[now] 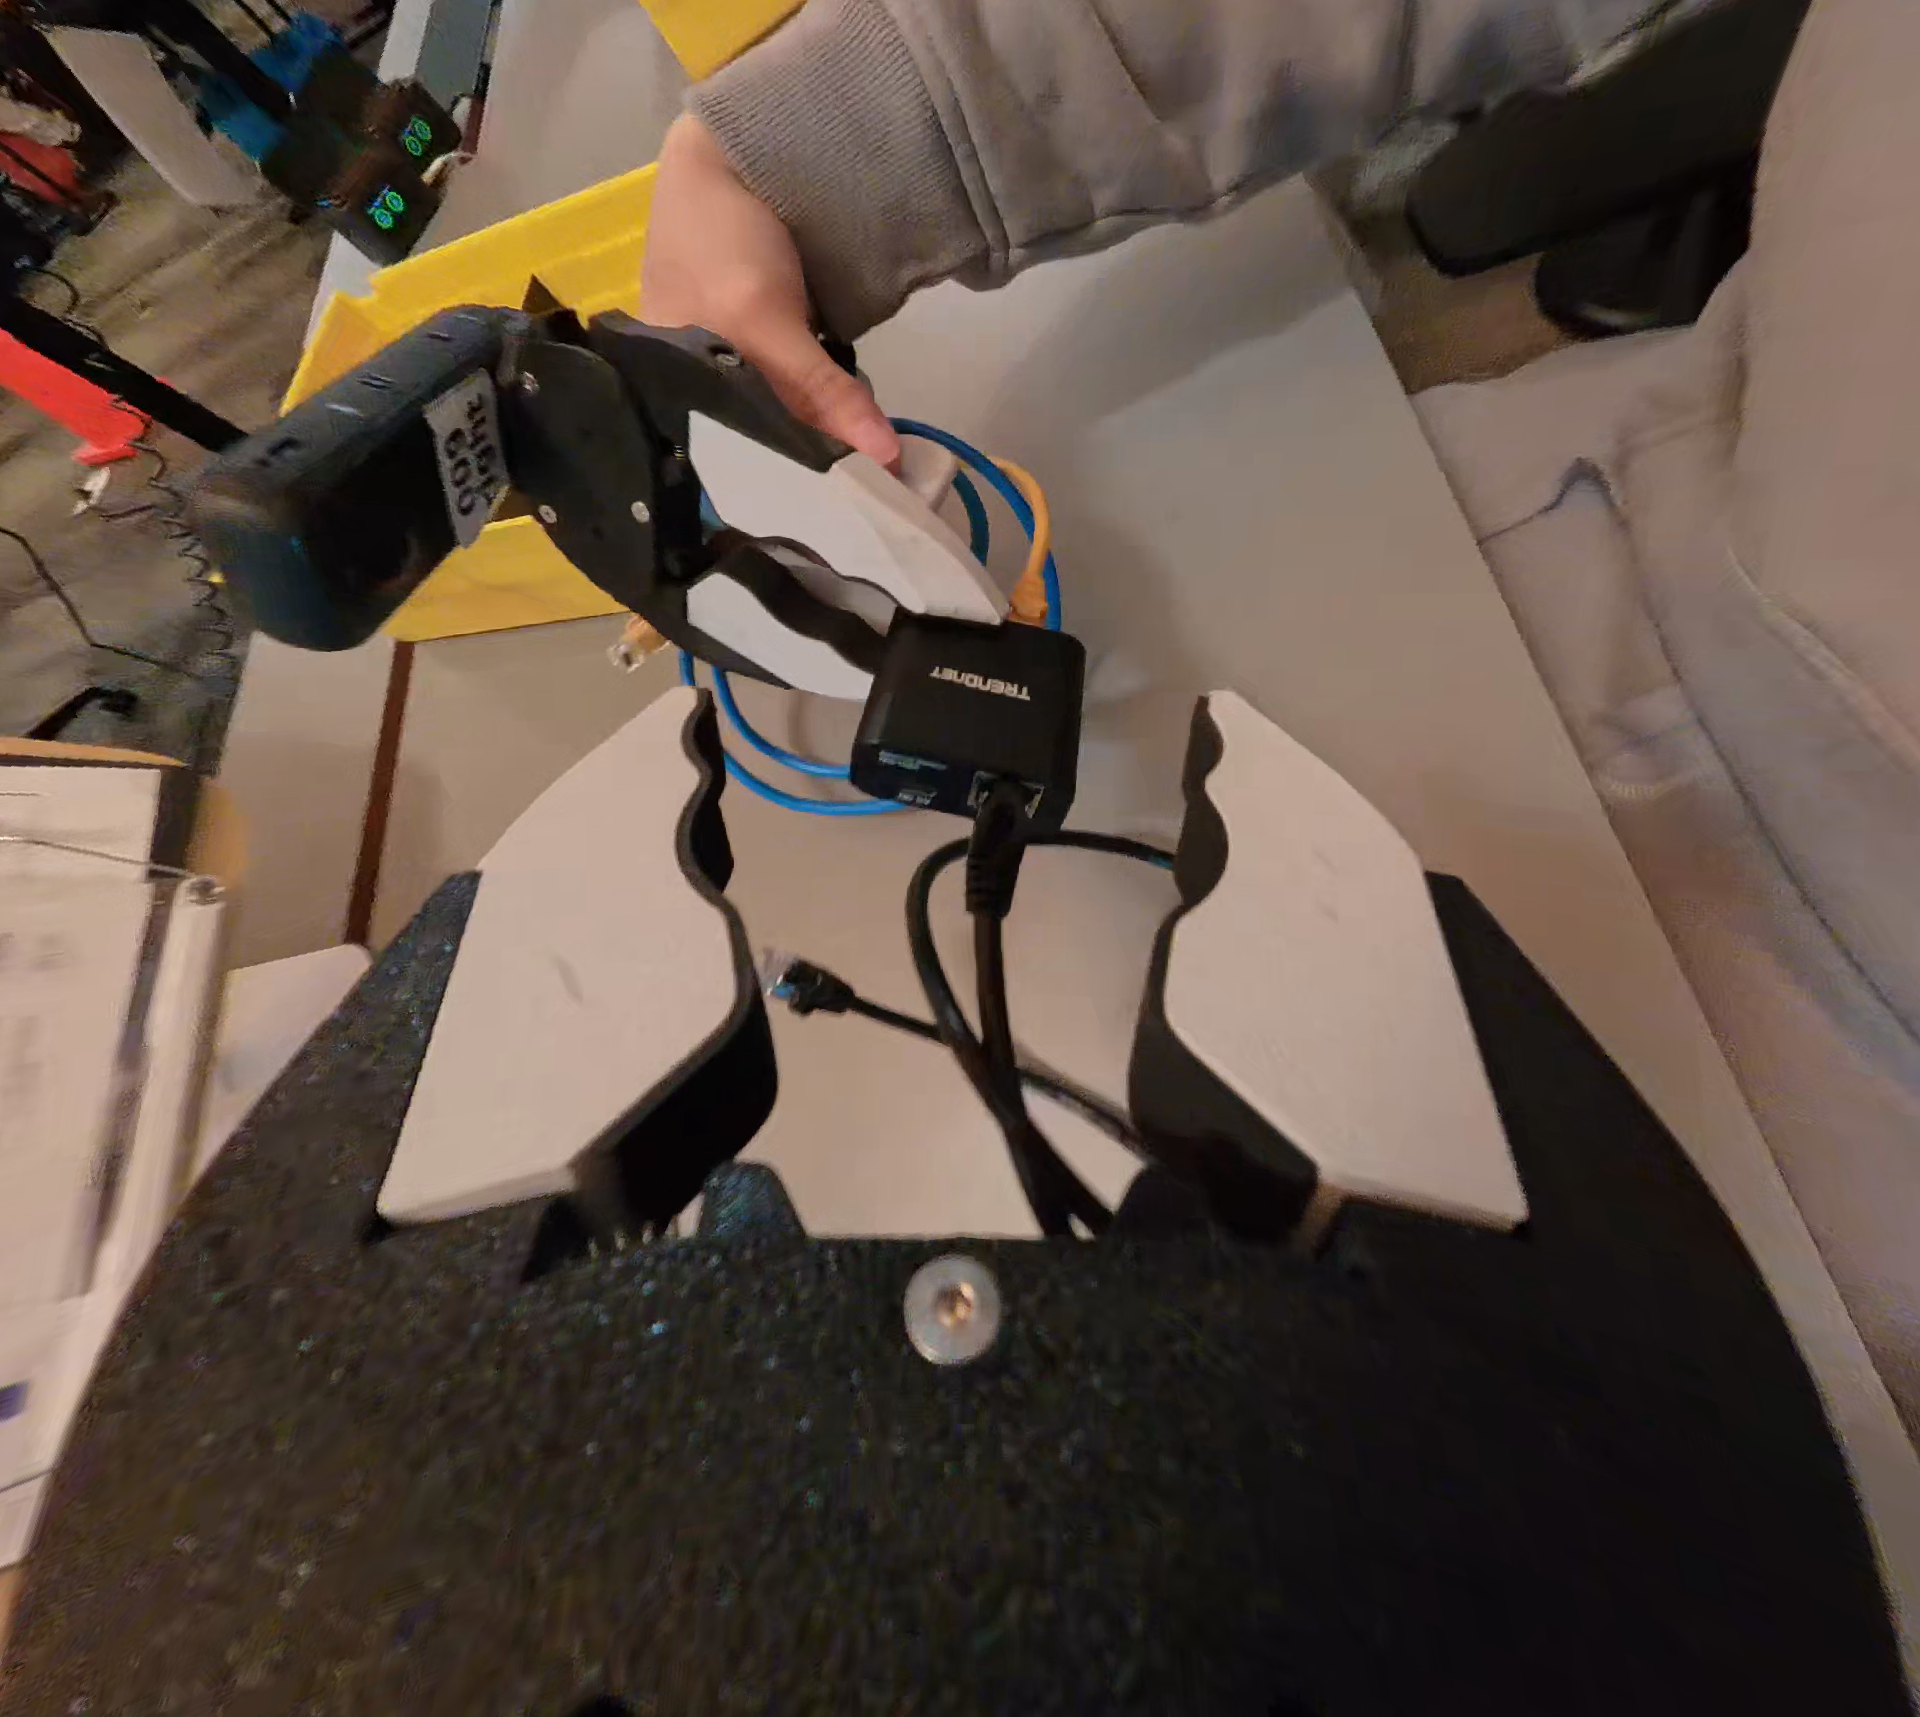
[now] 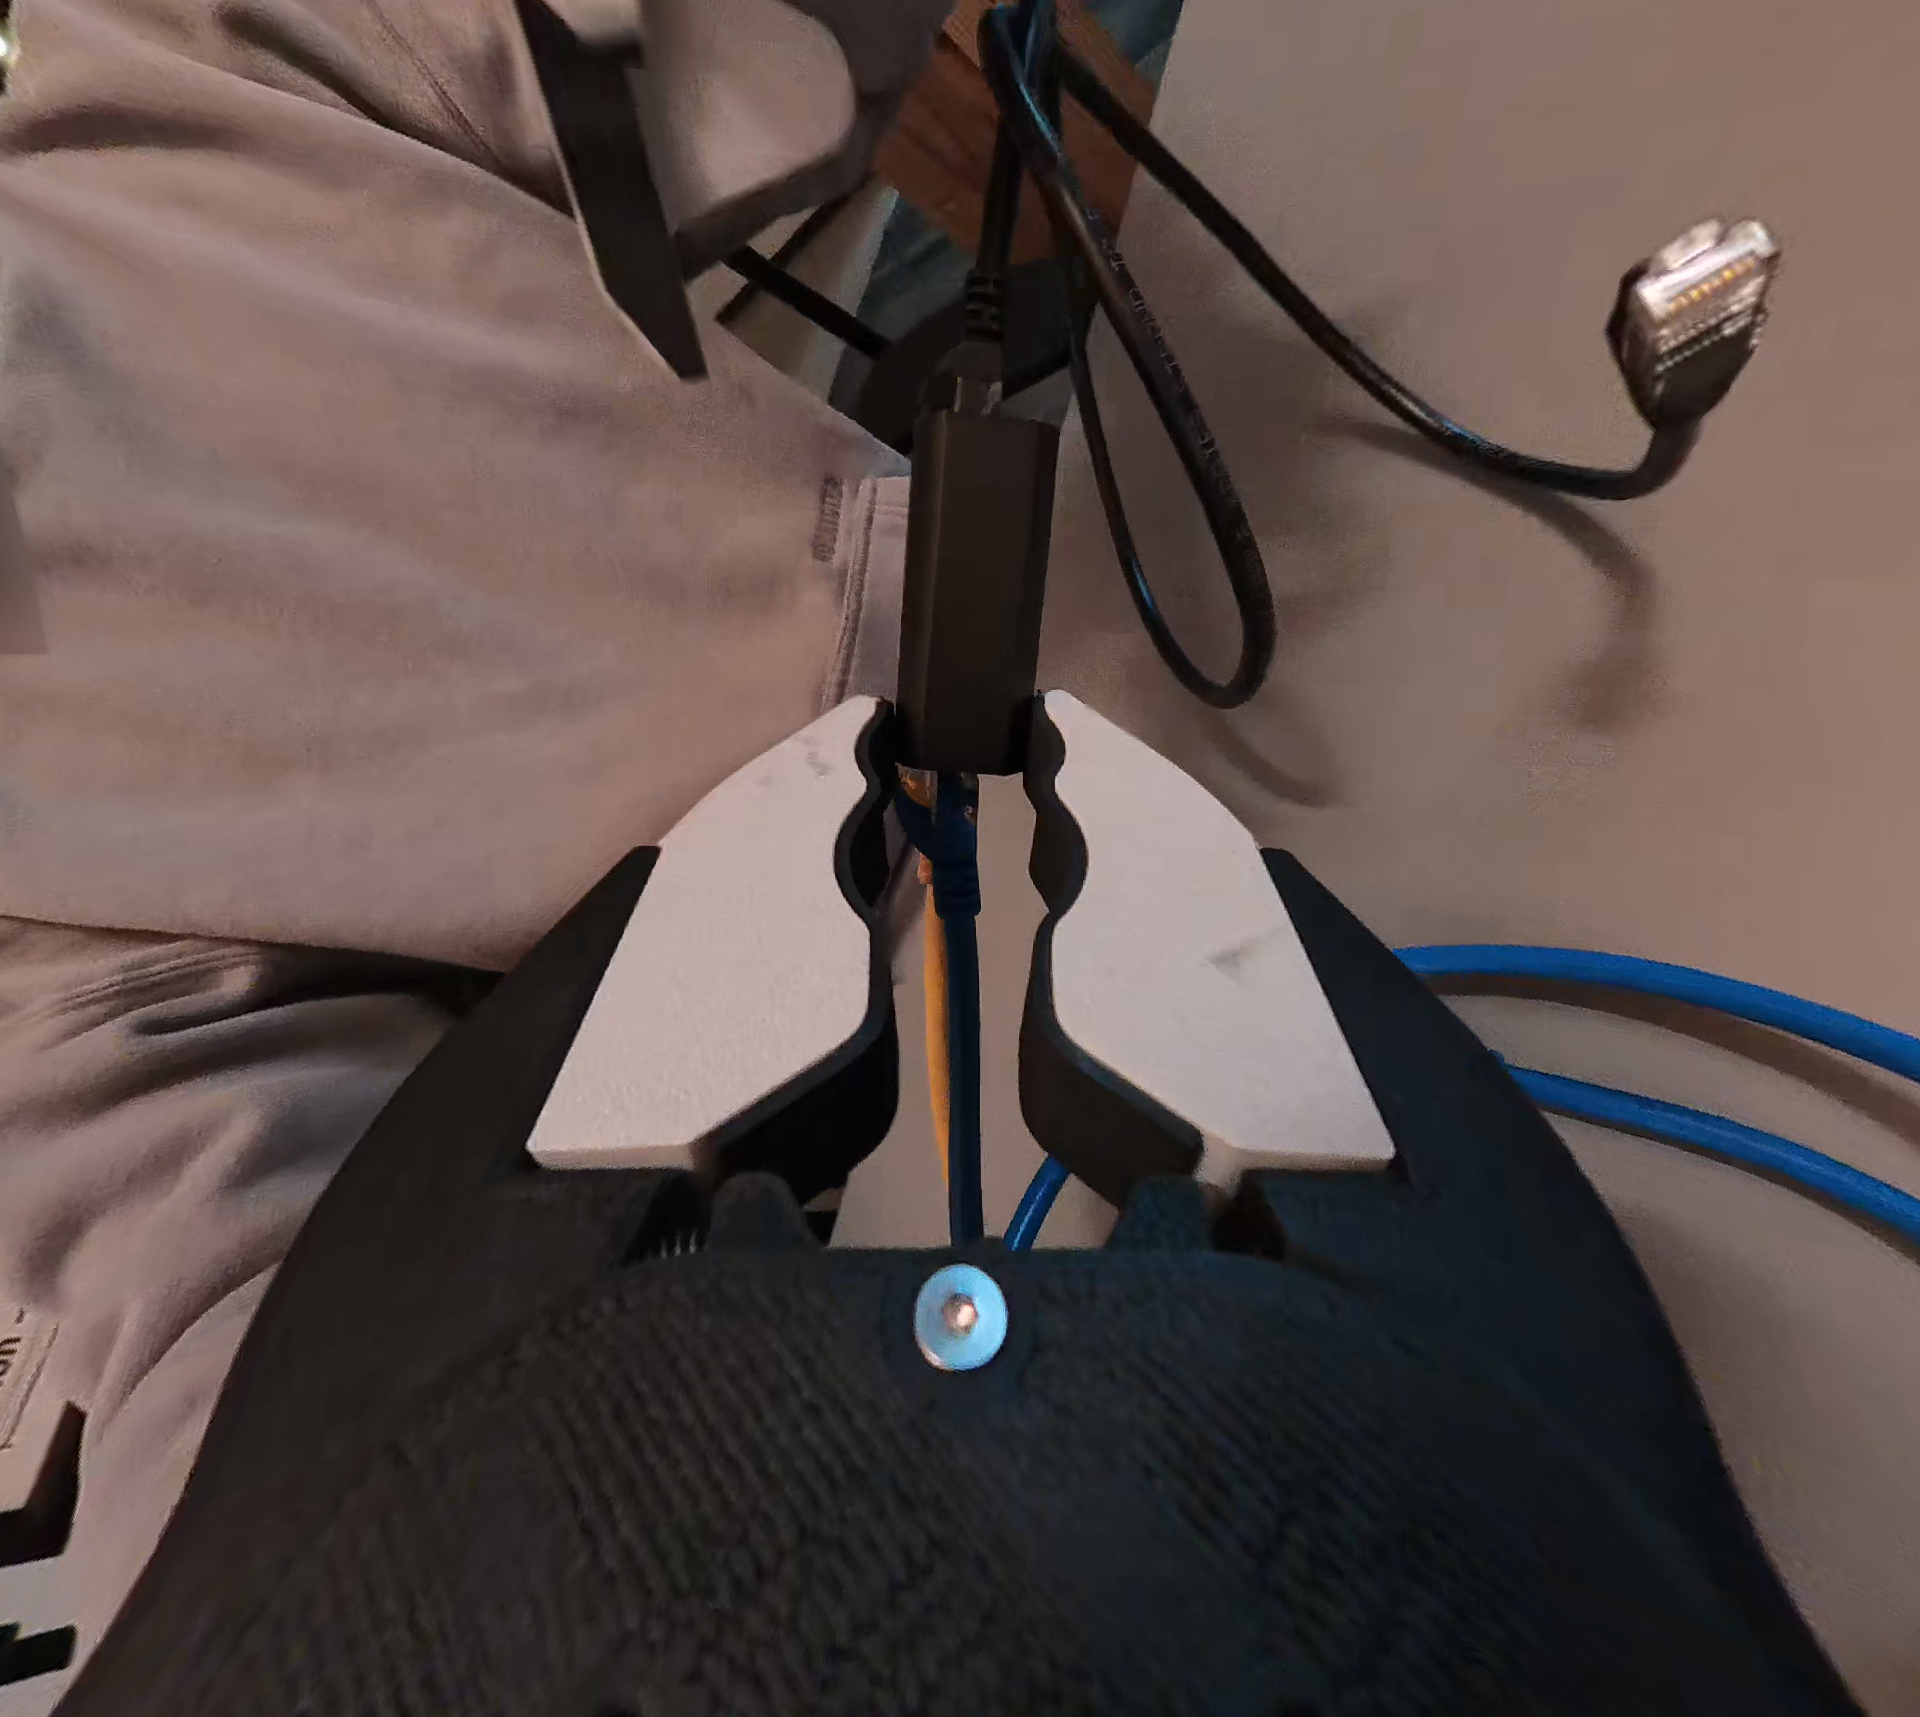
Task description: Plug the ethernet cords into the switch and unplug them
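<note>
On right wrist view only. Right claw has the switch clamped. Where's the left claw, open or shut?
Observer: Left claw is open and empty, just short of the switch face where the black cord is plugged in.
Operator: Anything between its fingers?
Observer: That plugged black cord runs back between them, touching neither.
Operator: Any loose plug besides the black one?
Observer: Yes, a loose orange plug sits beside the blue cable coil, next to the yellow bin.
</note>
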`<move>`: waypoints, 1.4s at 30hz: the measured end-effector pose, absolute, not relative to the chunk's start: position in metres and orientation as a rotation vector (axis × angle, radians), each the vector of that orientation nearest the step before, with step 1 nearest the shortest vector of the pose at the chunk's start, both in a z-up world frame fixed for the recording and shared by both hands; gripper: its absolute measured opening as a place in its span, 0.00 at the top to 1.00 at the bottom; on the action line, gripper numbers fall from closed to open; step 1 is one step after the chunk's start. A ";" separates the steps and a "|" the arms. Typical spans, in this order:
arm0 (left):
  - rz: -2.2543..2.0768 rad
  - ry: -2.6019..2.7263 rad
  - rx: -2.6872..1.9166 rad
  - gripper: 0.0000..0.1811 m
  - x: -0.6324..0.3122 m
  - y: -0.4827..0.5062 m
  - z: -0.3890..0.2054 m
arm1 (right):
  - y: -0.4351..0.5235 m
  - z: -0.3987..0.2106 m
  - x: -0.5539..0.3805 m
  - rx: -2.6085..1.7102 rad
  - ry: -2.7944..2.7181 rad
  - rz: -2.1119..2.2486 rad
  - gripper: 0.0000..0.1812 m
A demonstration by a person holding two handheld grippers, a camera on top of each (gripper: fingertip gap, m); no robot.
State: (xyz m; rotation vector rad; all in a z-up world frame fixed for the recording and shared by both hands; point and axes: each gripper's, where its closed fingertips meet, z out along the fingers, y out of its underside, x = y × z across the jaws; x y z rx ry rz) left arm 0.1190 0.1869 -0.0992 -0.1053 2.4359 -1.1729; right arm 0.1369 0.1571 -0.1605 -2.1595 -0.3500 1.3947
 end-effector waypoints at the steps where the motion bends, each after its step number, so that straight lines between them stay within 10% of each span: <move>1: -1.196 2.444 -0.104 0.52 0.119 0.185 -0.107 | 0.159 -0.158 0.136 -2.150 -0.345 1.416 0.87; 17: -1.244 2.259 -0.181 0.66 0.133 0.169 -0.152 | 0.159 -0.149 0.128 -2.051 -0.428 1.478 0.87; 20: -1.244 2.220 -0.267 0.65 0.139 0.178 -0.156 | 0.176 -0.133 0.152 -2.023 -0.328 1.227 0.68; 28: -1.586 1.830 -0.774 0.66 0.157 0.211 -0.140 | 0.144 -0.058 0.231 -1.694 0.427 0.350 0.63; 42: -1.558 1.639 -0.848 0.66 0.150 0.204 -0.138 | 0.123 -0.138 0.142 -1.237 0.811 0.568 0.63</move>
